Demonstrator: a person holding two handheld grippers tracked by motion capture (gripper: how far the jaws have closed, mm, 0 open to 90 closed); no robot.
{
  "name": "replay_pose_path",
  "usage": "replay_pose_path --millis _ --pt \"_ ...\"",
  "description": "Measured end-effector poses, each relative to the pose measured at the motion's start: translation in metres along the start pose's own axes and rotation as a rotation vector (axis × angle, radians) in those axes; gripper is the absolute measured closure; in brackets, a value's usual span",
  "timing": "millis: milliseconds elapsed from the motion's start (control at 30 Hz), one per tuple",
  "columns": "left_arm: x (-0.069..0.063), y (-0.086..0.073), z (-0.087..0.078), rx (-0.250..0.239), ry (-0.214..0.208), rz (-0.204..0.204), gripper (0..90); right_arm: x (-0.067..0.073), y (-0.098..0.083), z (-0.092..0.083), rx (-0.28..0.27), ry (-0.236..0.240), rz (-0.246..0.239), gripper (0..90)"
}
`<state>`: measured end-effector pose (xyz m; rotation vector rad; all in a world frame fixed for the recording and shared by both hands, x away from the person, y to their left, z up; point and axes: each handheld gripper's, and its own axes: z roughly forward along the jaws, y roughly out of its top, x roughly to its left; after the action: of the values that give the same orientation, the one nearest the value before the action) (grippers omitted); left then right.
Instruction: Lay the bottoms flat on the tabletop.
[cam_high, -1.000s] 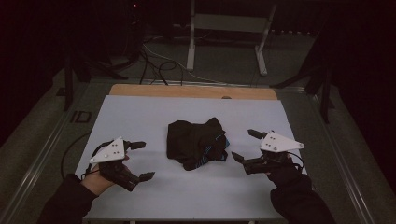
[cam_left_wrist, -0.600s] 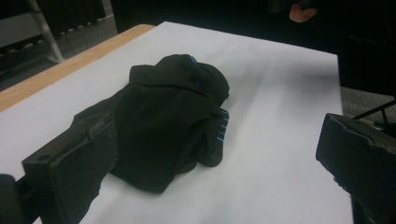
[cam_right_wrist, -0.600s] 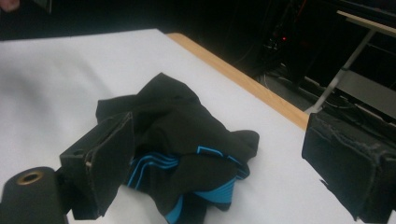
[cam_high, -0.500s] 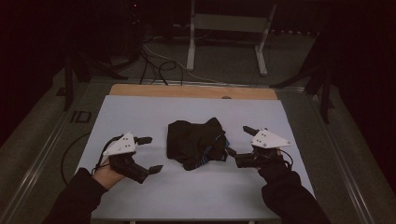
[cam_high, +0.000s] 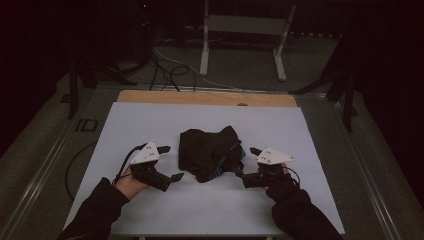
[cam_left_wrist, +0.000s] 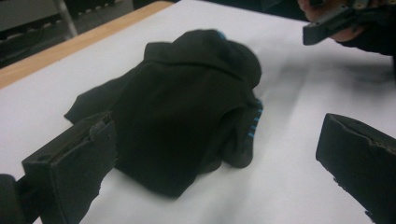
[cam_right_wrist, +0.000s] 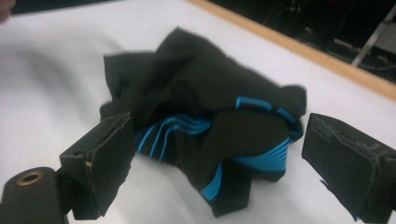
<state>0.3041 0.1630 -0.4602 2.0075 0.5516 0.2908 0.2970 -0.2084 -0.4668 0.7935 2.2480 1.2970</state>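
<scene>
A crumpled black garment with blue stripes (cam_high: 212, 152) lies in a heap near the middle of the desk (cam_high: 150, 120), on its white top, a little toward the person's side. In the high view the left gripper (cam_high: 170, 162) sits just to the garment's left, its jaws wide apart and pointing at the near left edge of the cloth; the upper jaw is close to the fabric's side, the lower one just beside its near corner, and neither is seen touching it. The right gripper (cam_high: 245, 162) sits just to the garment's right, also spread wide, with its jaws at the blue-striped edge.

In the left gripper view the garment (cam_left_wrist: 187, 107) fills the space ahead of the left gripper (cam_left_wrist: 215, 158): the left jaw stands in front of the cloth's near edge, the right jaw well clear of it on bare white desk (cam_left_wrist: 299, 196). The other hand's jaw shows at the upper right, beyond the heap.

In the right gripper view the right gripper (cam_right_wrist: 217, 172) straddles the nearest fold of the garment (cam_right_wrist: 196, 93), where the bright blue bands bunch together; the left jaw is right against the striped cloth, though contact cannot be told, and the right jaw stands just beside the blue-banded edge with a sliver of desk (cam_right_wrist: 56, 70) between. Nothing is gripped by either one.
</scene>
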Motion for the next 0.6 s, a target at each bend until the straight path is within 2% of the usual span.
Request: replay_pose_path --millis 33,133,167,200,333,467,600 --pt "0.001 -0.001 0.002 0.009 -0.001 -0.008 0.0 0.0 -0.002 0.001 0.001 0.008 0.002 13.6" --pt "0.002 -0.004 0.006 0.016 -0.022 -0.026 0.0 0.001 -0.007 0.003 0.015 0.008 0.014 15.1" --pt "0.003 -0.006 0.011 0.037 -0.013 -0.022 0.0 0.002 -0.01 0.005 0.017 0.01 0.015 16.3" --pt "0.003 -0.007 0.012 0.038 -0.019 -0.023 0.0 0.002 -0.014 0.008 0.039 0.005 0.015 19.6" --pt "0.002 -0.01 0.02 0.064 -0.004 -0.012 0.0 0.004 -0.022 0.013 0.068 -0.002 0.023 25.1" --pt "0.003 -0.013 0.026 0.088 -0.019 -0.004 2.5 0.003 -0.028 0.019 0.105 0.0 0.023 32.1" --pt "0.004 -0.016 0.033 0.147 -0.025 0.002 5.9 0.004 -0.033 0.024 0.131 0.005 0.022 37.2"
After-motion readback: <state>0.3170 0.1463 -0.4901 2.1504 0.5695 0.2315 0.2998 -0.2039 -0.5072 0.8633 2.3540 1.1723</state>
